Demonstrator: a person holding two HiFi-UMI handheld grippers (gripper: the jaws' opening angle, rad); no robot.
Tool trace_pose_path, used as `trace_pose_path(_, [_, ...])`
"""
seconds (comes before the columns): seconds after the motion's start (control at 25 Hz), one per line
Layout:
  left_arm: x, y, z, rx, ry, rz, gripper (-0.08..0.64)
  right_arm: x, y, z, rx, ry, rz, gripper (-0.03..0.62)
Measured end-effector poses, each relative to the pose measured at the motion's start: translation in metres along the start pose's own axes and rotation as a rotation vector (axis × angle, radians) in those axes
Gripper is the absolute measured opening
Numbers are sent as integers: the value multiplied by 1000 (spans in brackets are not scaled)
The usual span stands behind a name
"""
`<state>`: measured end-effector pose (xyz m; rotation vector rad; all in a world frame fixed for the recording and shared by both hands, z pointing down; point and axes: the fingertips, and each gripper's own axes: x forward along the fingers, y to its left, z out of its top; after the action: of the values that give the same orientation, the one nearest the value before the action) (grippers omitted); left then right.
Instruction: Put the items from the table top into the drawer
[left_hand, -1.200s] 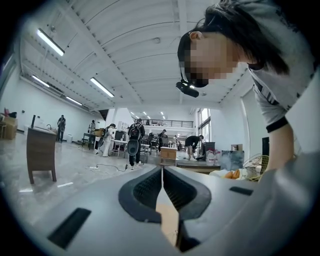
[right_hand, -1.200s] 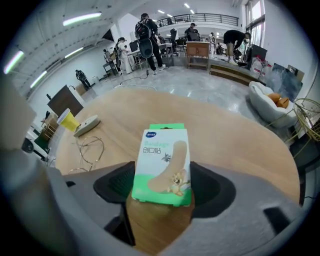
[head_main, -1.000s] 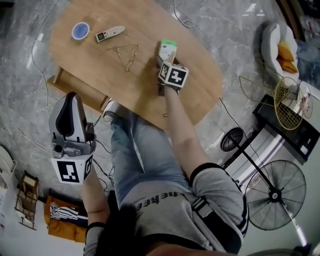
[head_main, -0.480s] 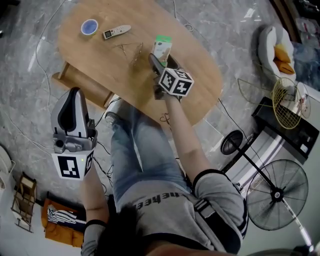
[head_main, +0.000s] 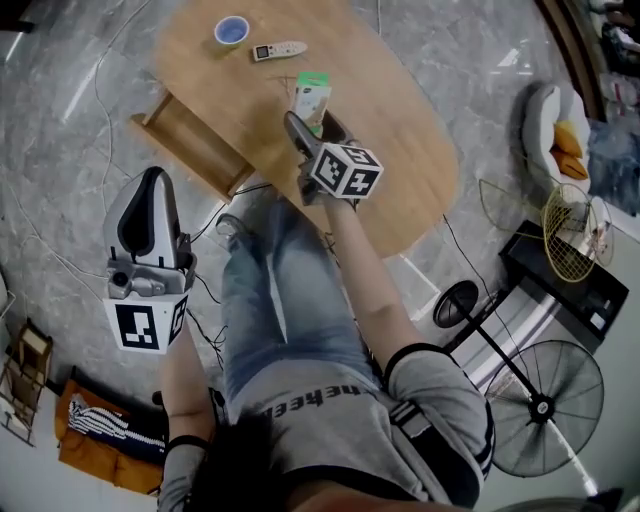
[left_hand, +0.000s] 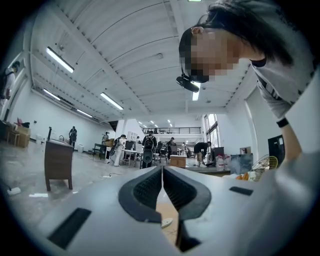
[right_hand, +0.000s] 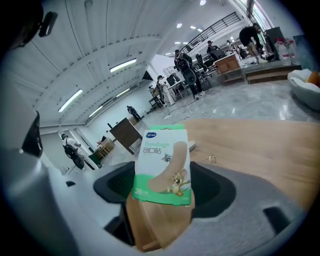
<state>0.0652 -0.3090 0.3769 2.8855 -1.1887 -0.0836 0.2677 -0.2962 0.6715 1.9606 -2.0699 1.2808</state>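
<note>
My right gripper (head_main: 314, 120) is shut on a green and white bandage box (head_main: 311, 97) and holds it just above the oval wooden table (head_main: 400, 120). In the right gripper view the box (right_hand: 163, 164) stands upright between the jaws of that gripper (right_hand: 162, 186). A white remote (head_main: 278, 49) and a blue round item (head_main: 232, 30) lie at the table's far end. The wooden drawer (head_main: 190, 145) stands pulled out at the table's left side. My left gripper (head_main: 150, 195) hangs over the floor, away from the table. In its own view the left gripper (left_hand: 162, 172) is shut on nothing.
A person's legs in jeans (head_main: 270, 290) fill the space below the table edge. Cables (head_main: 100, 90) trail over the marble floor. A standing fan (head_main: 540, 405), a black rack (head_main: 570, 270) and a pet bed (head_main: 560, 130) stand at the right.
My right gripper has carried the bandage box leftwards, nearer the remote and the drawer side. The left gripper has hardly moved. The head view has shifted, so the table sits higher.
</note>
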Motion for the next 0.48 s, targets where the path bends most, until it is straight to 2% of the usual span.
trace_pose_path(0.48, [-81,73,-4,-5,-9,156,12,47,110,-69,-138,127,146,341])
